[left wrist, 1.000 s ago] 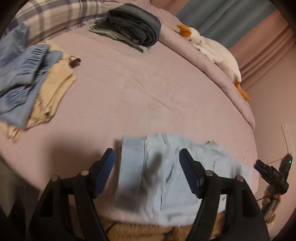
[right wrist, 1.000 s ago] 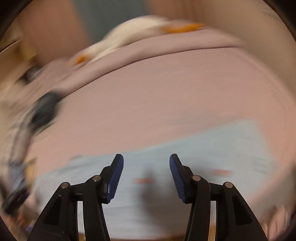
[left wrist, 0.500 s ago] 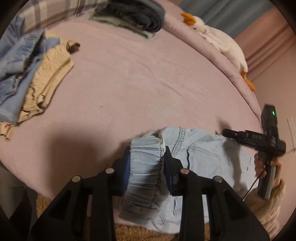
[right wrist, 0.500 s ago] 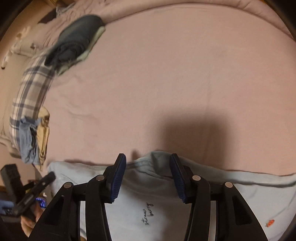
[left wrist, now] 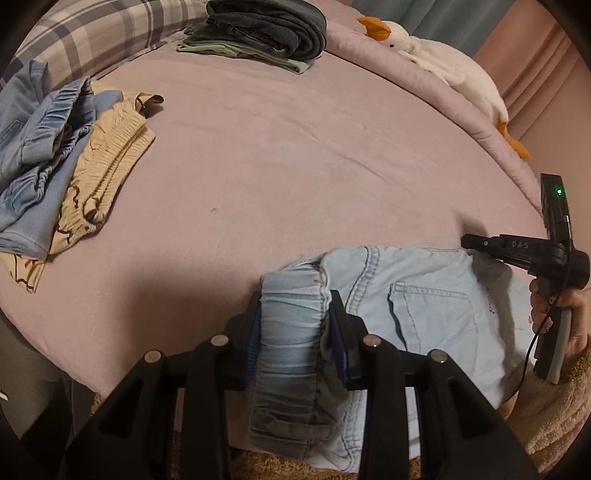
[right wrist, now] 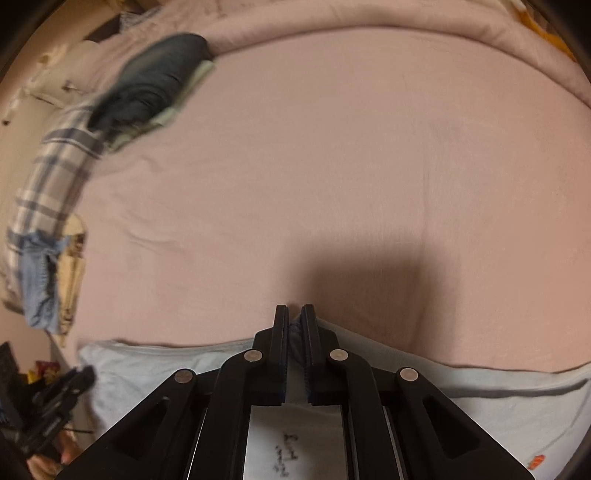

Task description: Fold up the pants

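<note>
Light blue denim pants (left wrist: 424, 306) lie at the near edge of the pink bed (left wrist: 277, 147), back pocket up. My left gripper (left wrist: 295, 306) clamps the bunched elastic waistband; its jaws are opening slightly, with the pads still pressing on the fabric. In the right wrist view the pants (right wrist: 147, 369) spread across the bottom. There my right gripper (right wrist: 294, 314) is shut on a pinch of their far edge. The right gripper (left wrist: 469, 242) also shows in the left wrist view, held by a hand (left wrist: 576, 314) at the pants' right side.
A loose pile of blue and beige clothes (left wrist: 55, 155) lies at the left. A folded dark stack (left wrist: 266, 29) sits at the far side beside a plaid pillow (left wrist: 92, 33). A white plush goose (left wrist: 443, 62) rests on the far right edge.
My left gripper went from open over the waistband to clamped on it. My right gripper swung across the bed to the pants' far edge and closed on the fabric.
</note>
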